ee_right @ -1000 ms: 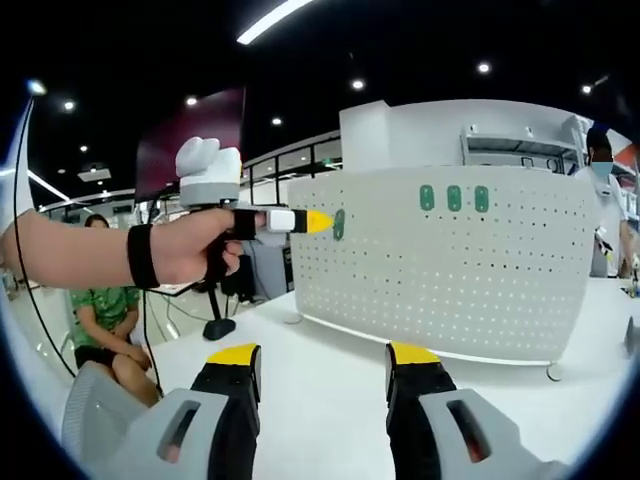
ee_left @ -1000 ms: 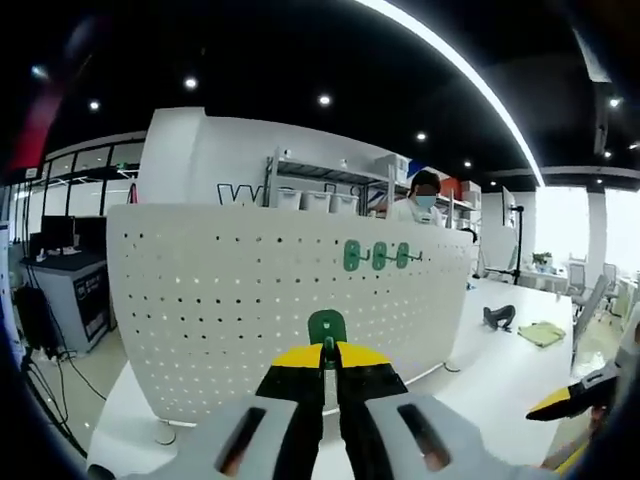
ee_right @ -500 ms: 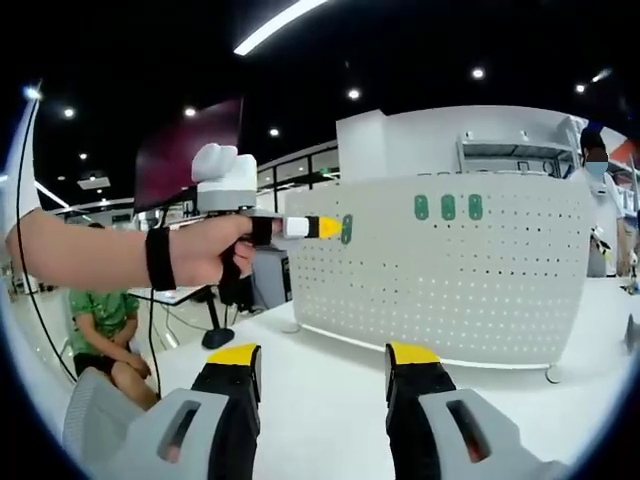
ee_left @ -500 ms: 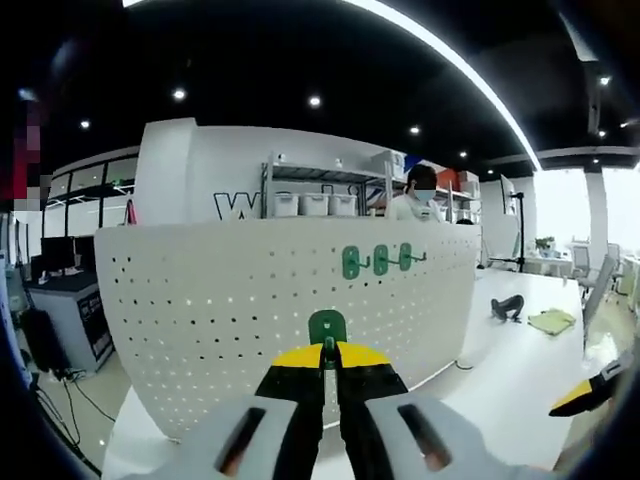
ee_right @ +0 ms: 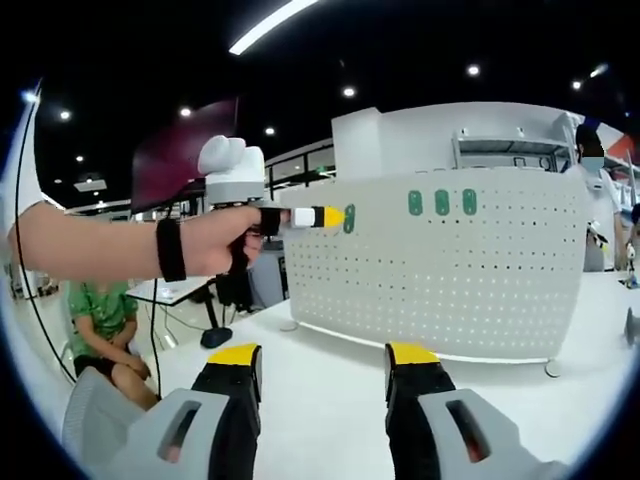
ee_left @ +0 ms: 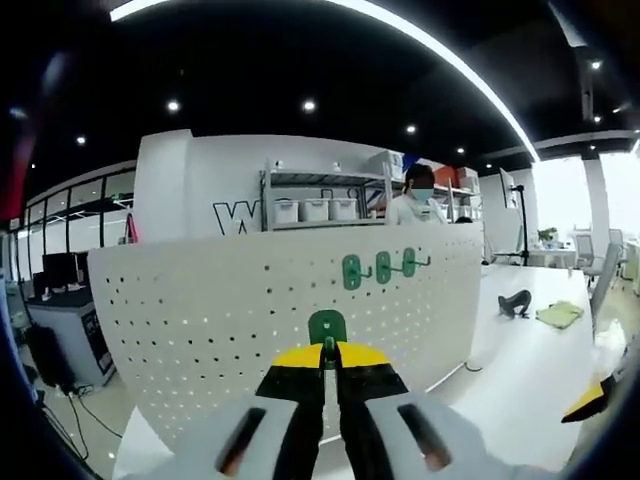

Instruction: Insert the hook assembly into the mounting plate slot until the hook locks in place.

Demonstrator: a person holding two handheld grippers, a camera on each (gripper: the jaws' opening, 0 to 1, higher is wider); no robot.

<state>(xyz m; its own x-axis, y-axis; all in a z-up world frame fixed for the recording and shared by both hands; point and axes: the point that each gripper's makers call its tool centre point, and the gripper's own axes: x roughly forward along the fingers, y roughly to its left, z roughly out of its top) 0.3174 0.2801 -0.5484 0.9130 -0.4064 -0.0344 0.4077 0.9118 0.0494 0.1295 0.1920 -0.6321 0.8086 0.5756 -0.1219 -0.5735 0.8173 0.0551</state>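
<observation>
Left gripper [ee_left: 322,362] carried nearer board [ee_left: 230,320]; fingers clamped on hook [ee_left: 326,327], held square for a slot. Right gripper [ee_right: 322,372]: fingers apart, idle over surface [ee_right: 320,410]

Open-plan lab or office, ceiling spotlights, storage shelving [ee_left: 310,205] (bins on it), monitor desks [ee_left: 62,300]

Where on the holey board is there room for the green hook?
The pegboard is bare below and left of the three hung hooks; that top row is crowded. The left tongs hold the hook. The table before the board is bare too.
</observation>
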